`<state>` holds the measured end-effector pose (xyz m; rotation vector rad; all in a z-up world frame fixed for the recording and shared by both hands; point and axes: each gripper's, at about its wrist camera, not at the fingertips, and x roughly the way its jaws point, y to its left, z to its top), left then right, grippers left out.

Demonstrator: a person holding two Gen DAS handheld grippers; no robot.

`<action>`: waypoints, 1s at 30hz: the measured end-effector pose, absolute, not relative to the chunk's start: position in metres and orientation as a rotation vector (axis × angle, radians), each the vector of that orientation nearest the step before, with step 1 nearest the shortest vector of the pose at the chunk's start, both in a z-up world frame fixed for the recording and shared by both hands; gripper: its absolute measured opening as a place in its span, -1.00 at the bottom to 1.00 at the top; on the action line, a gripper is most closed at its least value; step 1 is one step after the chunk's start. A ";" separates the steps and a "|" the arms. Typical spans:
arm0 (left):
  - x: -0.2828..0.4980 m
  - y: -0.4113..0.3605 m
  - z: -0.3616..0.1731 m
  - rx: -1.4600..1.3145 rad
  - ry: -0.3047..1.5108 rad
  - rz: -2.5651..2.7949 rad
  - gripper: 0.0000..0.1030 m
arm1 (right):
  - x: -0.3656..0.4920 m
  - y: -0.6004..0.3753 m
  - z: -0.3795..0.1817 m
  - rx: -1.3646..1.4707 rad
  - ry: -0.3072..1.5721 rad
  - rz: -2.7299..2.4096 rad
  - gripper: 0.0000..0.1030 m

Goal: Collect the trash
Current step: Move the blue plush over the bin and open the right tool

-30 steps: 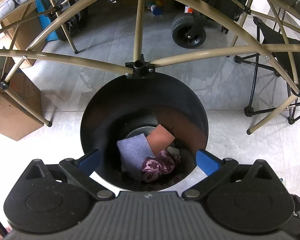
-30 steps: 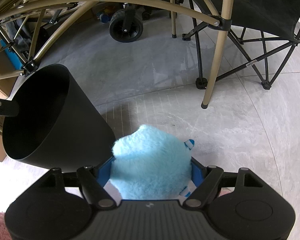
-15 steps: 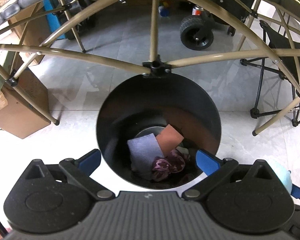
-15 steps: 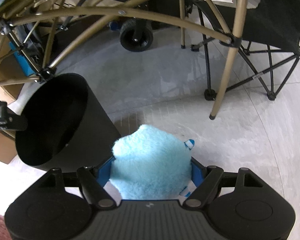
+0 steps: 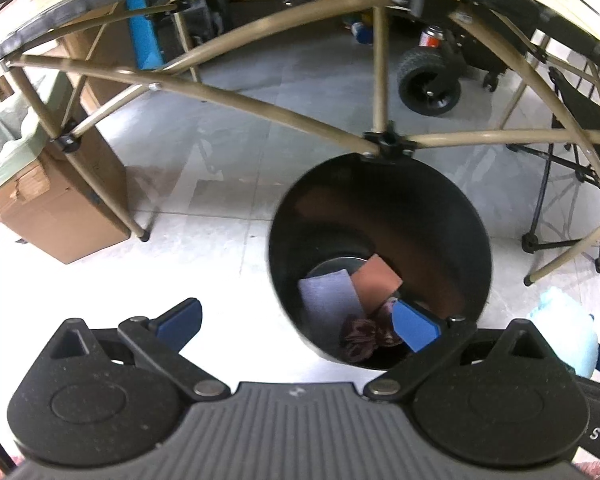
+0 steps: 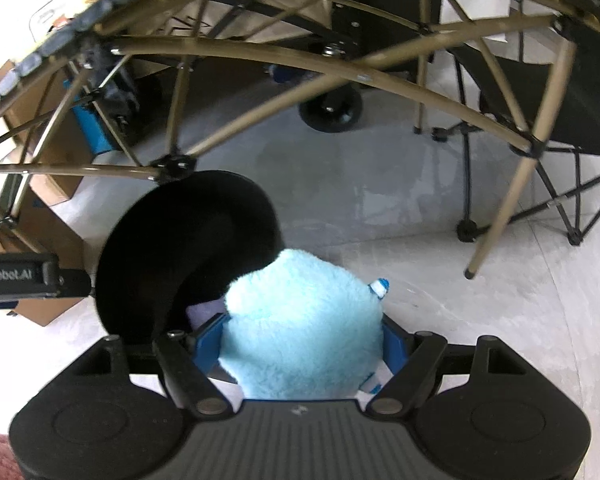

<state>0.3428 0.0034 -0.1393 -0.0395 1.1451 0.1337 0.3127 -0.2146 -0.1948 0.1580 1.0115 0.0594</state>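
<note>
The right gripper is clamped wide on a fluffy blue plush, both blue pads pressing its sides, and holds it at the near rim of the black bin; the left gripper stands open and empty beside that rim. The bin already holds 3 items and sits directly under a tan table strut. Risk: the bulky plush, released short of the mouth, may catch the rim and fall to the floor.
</note>
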 end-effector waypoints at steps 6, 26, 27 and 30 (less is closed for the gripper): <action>0.336 0.035 -0.139 -0.063 1.141 0.173 1.00 | 0.318 -0.187 -0.188 0.132 1.002 0.096 0.49; 0.315 0.126 -0.155 -0.154 1.178 0.288 1.00 | 0.354 -0.101 -0.188 0.078 1.017 0.155 0.49; 0.315 0.129 -0.157 -0.156 1.181 0.293 1.00 | 0.357 -0.099 -0.190 0.076 1.022 0.154 0.49; 0.314 0.136 -0.160 -0.160 1.191 0.303 1.00 | 0.362 -0.096 -0.196 0.067 1.041 0.143 0.49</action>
